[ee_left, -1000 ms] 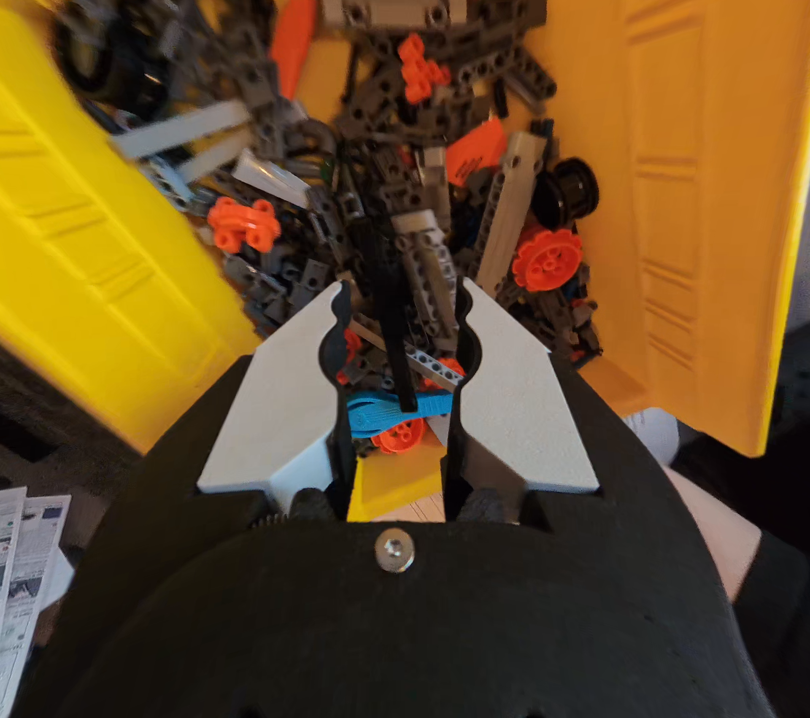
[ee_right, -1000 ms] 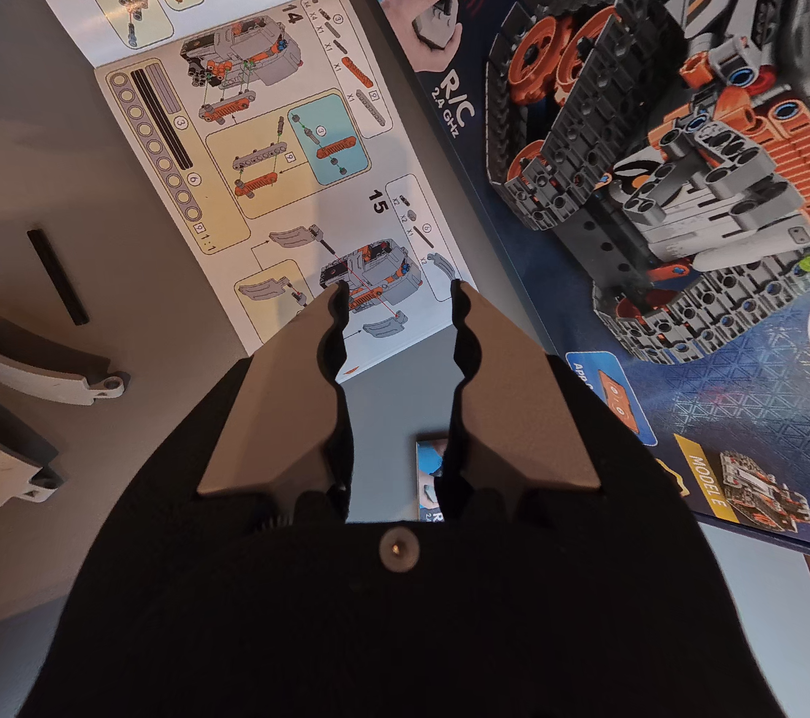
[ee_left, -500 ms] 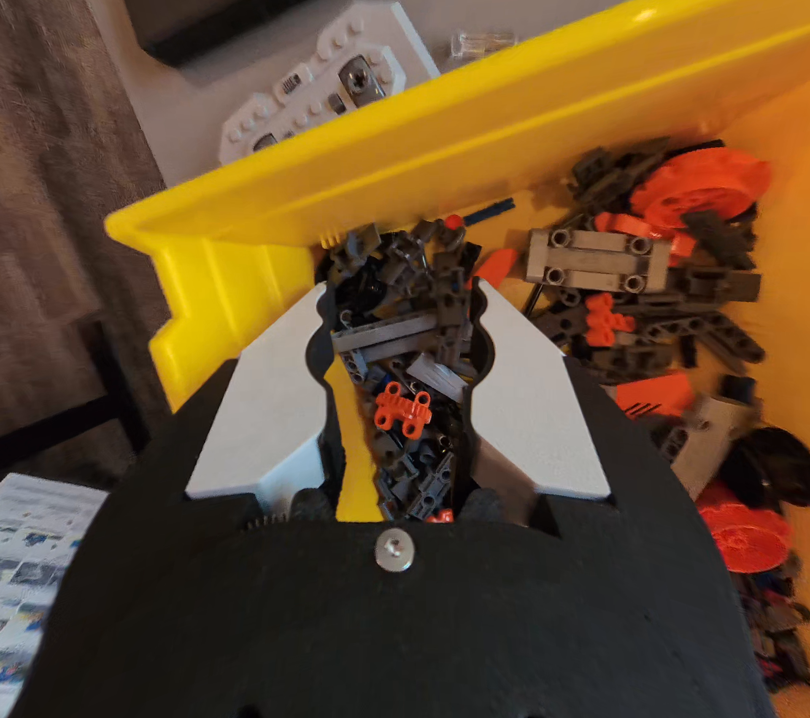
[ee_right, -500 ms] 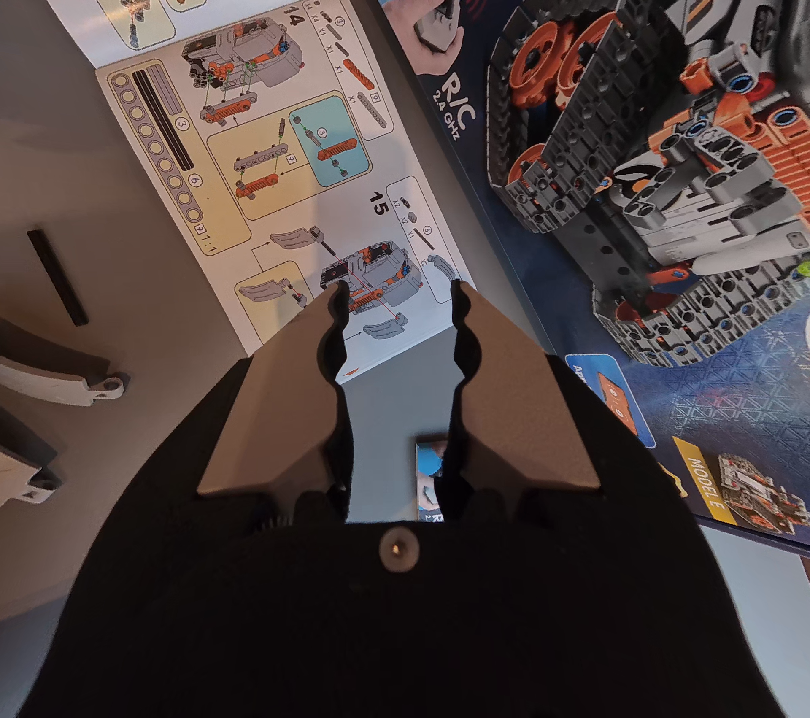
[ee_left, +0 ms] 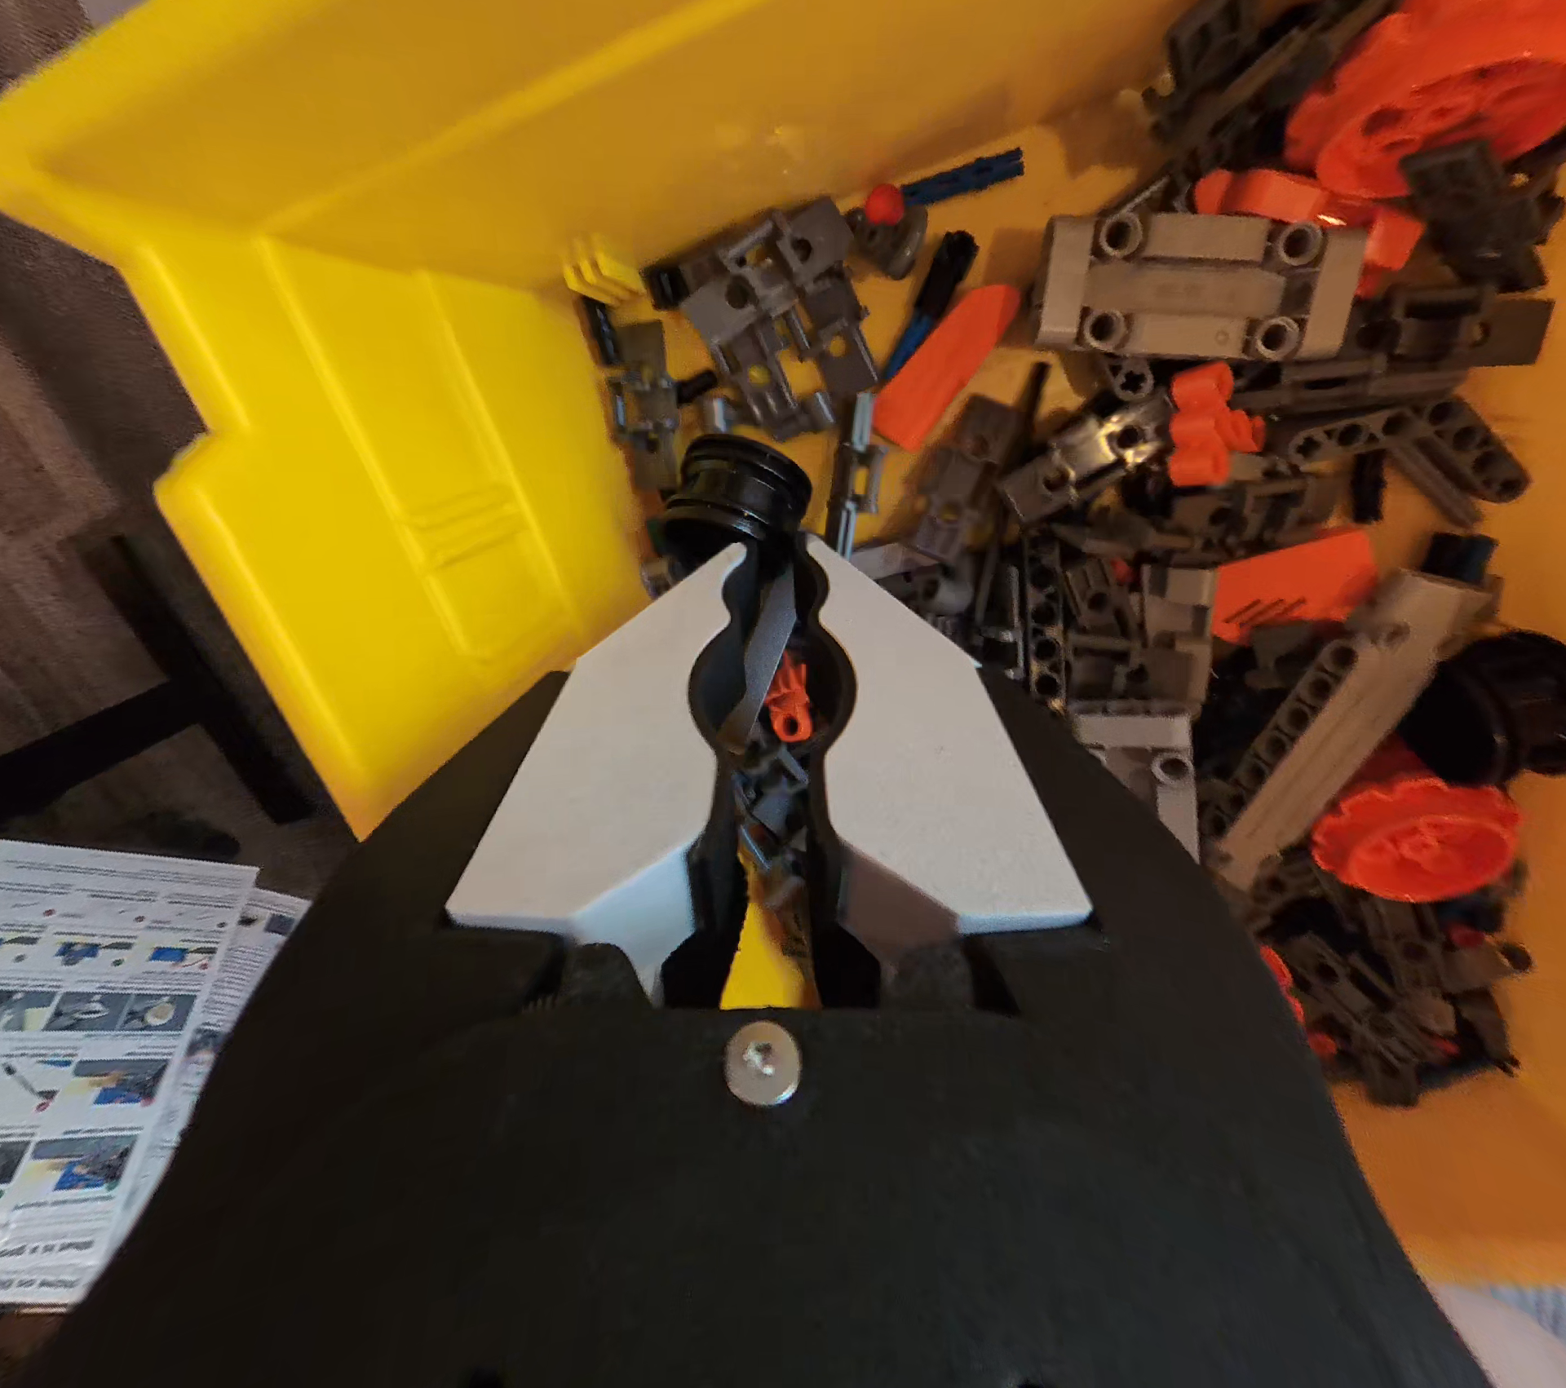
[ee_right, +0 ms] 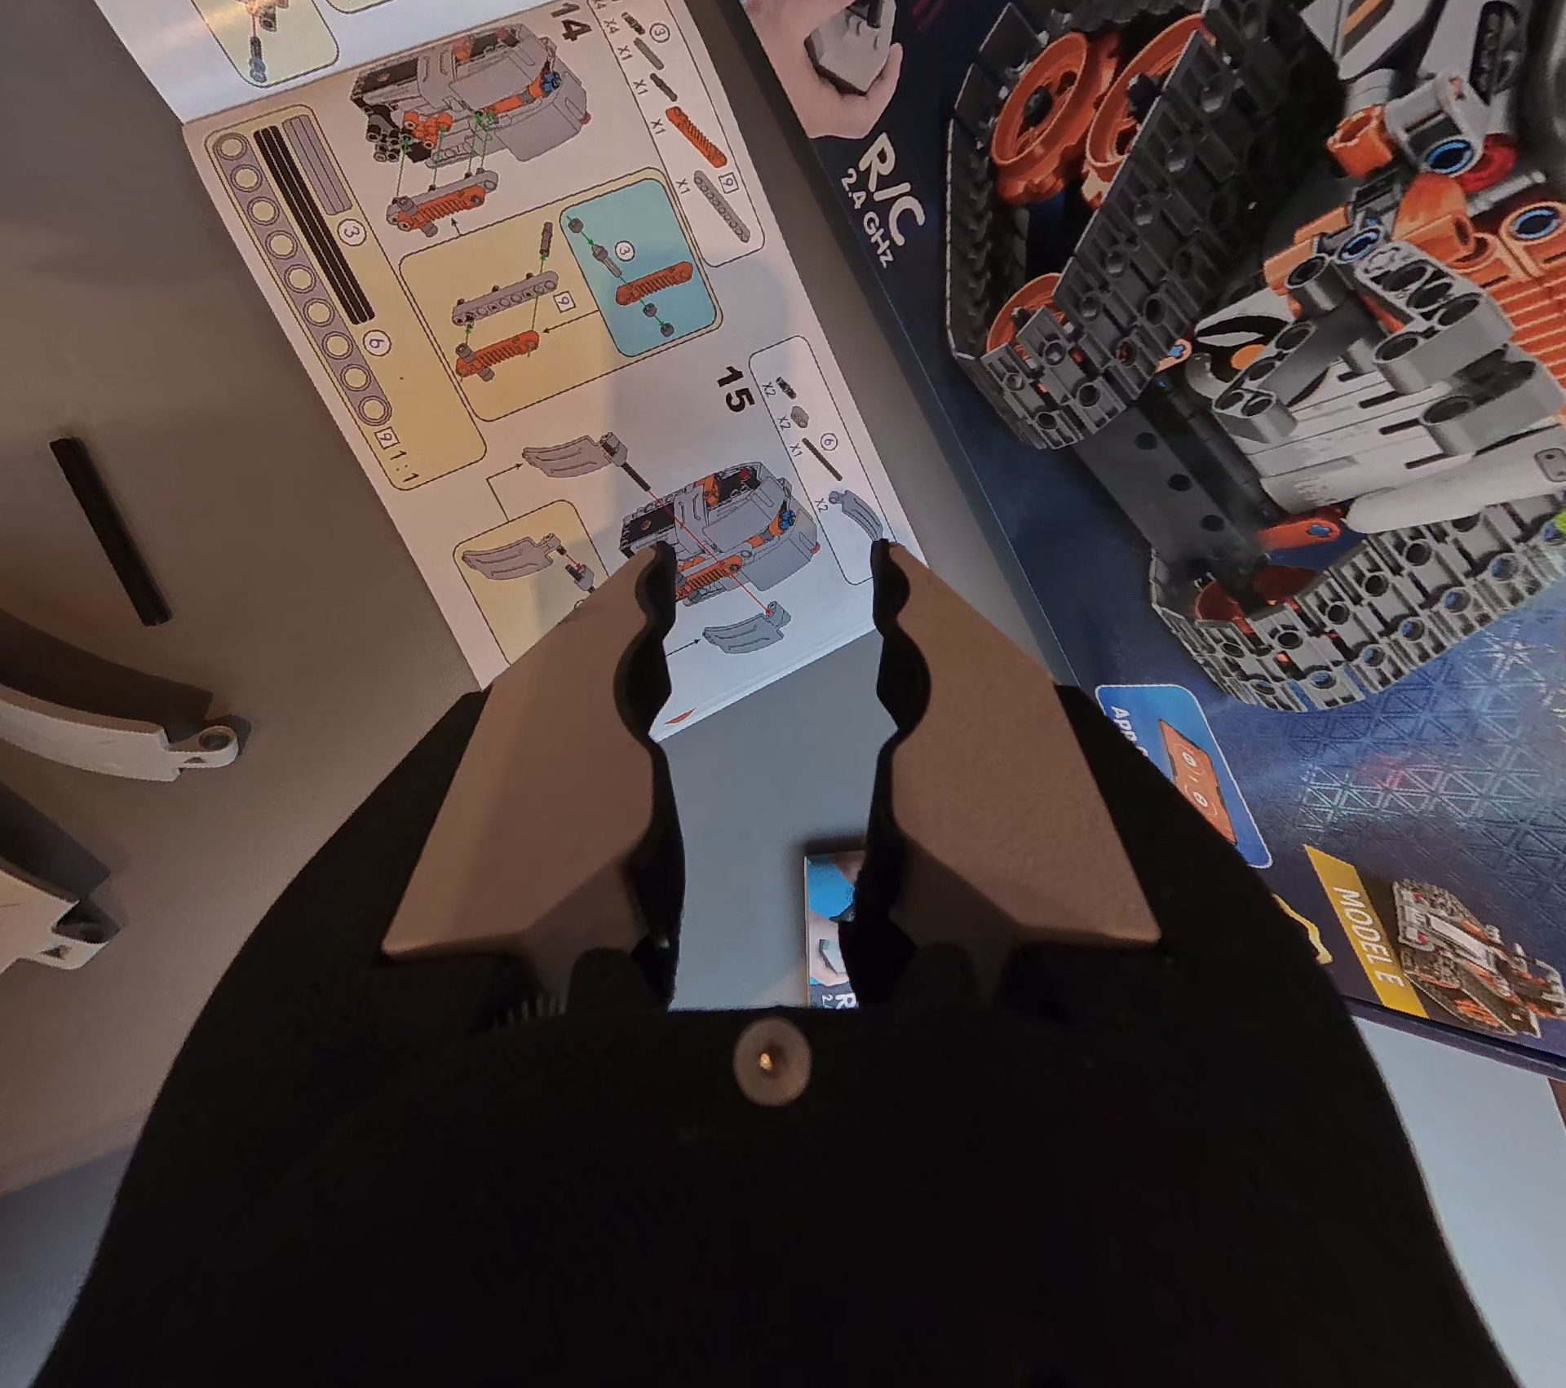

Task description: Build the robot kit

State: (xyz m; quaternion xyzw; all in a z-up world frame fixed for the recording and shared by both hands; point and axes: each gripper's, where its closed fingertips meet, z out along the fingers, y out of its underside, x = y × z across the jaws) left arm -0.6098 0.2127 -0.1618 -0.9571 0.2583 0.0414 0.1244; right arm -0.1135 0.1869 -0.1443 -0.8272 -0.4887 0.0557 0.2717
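Note:
In the left wrist view my left gripper (ee_left: 775, 547) is inside a yellow bin (ee_left: 508, 76), near its left wall. Its jaws are nearly together, shut on a black ribbed wheel (ee_left: 733, 500) at the tips, and a dark grey strip (ee_left: 763, 640) runs back between them. A pile of grey, black and orange building pieces (ee_left: 1186, 500) fills the bin to the right. In the right wrist view my right gripper (ee_right: 771, 551) is open and empty, above the lower edge of an open instruction booklet (ee_right: 474, 246) on a grey table (ee_right: 127, 246).
A toy box with a tracked vehicle picture (ee_right: 1271, 246) lies right of the booklet. A black axle (ee_right: 110, 530) and two grey curved panels (ee_right: 102, 729) lie to its left. Printed sheets (ee_left: 102, 1008) lie outside the bin, lower left. A large grey block (ee_left: 1186, 284) and an orange wheel (ee_left: 1415, 847) sit in the pile. The tips of one gripper are about 50 centimeters away from the tips of the other. The large grey block (ee_left: 1186, 284) lies some 9 centimeters from my left tips, 40 centimeters from my right tips.
My left gripper was open over the pile; it has moved toward the bin's left wall and shut on the black ribbed wheel. The right gripper has not moved.

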